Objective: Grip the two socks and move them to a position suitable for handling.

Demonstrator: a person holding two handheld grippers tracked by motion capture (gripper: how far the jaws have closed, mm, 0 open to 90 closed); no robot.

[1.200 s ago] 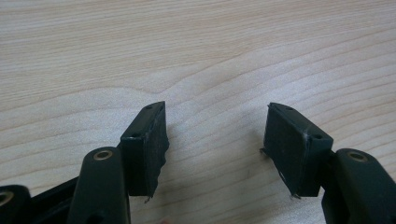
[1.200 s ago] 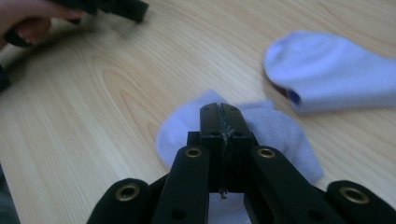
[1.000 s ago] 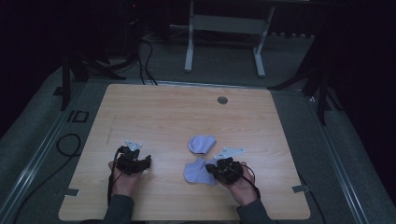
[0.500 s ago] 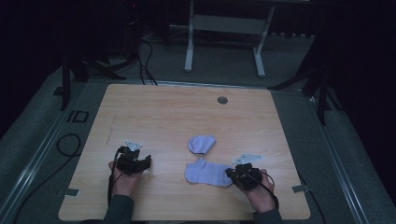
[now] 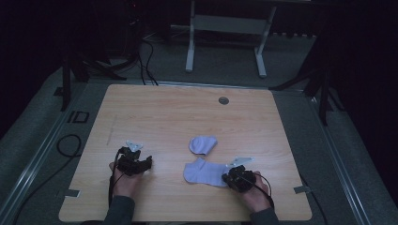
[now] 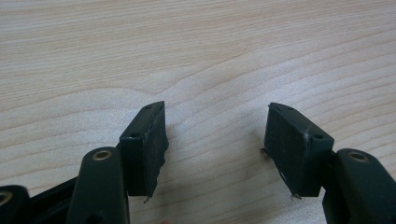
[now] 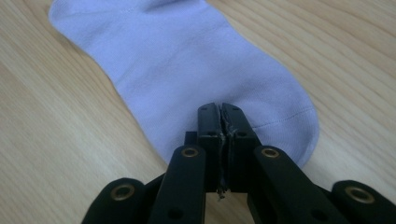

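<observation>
Lilac sock (image 7: 187,60) lies flat under clenched right tongs (image 7: 221,109); whether fabric is pinched is unclear, so lifting may leave it. Left tongs (image 6: 215,140) gape over bare desk (image 6: 196,46).

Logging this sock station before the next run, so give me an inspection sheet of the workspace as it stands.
Surface: wooden table, light grain, with a round grommet near the far edge.
Job's things: flat sock spread out near the front; second sock, bunched, just beyond it and apart.
Clutter: tape tabs at the front corners.
Grippers: left hand-held gripper open over bare wood; right hand-held gripper shut at the flat sock's edge; whether cloth is pinched is unclear.
Cables: black cable loop on the floor left of the table.
Surroundings: dark room, metal stand behind the table.
</observation>
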